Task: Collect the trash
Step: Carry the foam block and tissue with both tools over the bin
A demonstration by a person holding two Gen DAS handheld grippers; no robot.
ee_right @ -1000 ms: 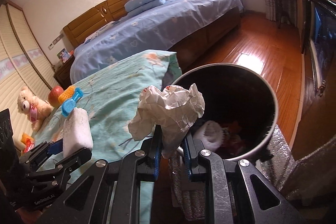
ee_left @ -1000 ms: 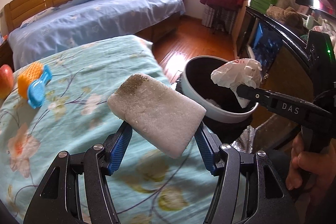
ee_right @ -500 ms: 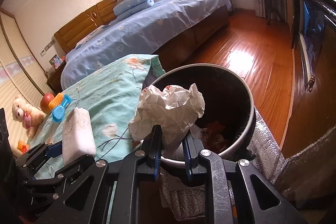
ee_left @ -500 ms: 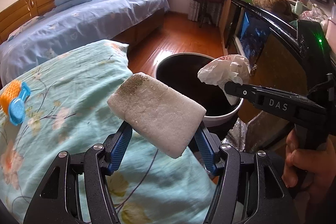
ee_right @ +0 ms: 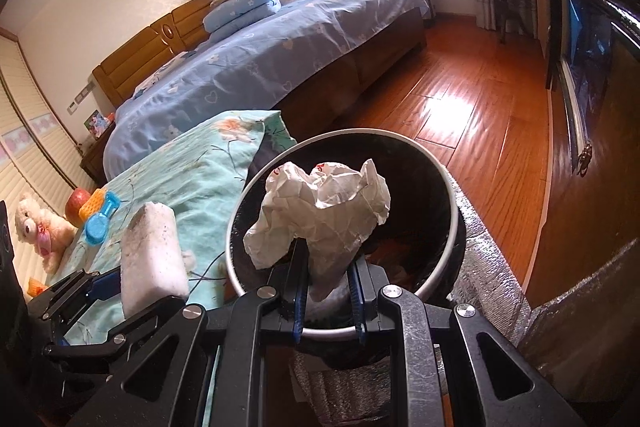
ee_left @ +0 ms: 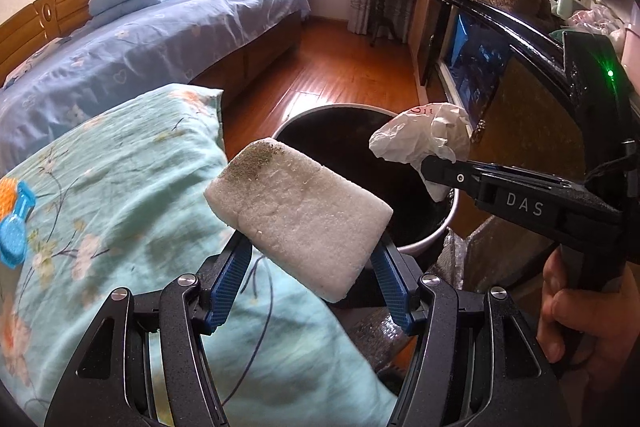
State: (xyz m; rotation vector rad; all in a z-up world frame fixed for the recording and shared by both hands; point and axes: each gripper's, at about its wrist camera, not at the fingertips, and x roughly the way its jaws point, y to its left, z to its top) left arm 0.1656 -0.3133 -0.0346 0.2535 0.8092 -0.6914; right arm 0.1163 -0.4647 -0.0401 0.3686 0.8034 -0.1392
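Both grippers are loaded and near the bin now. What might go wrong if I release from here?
The foam block in the left gripper seems to sit over the bin's near rim and the floral cloth; it may miss. The crumpled paper in the right gripper is light and could catch on the pads.

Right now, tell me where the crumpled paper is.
The crumpled paper is pinched in the right gripper, held over the open trash bin, with the left gripper's foam block beside it.
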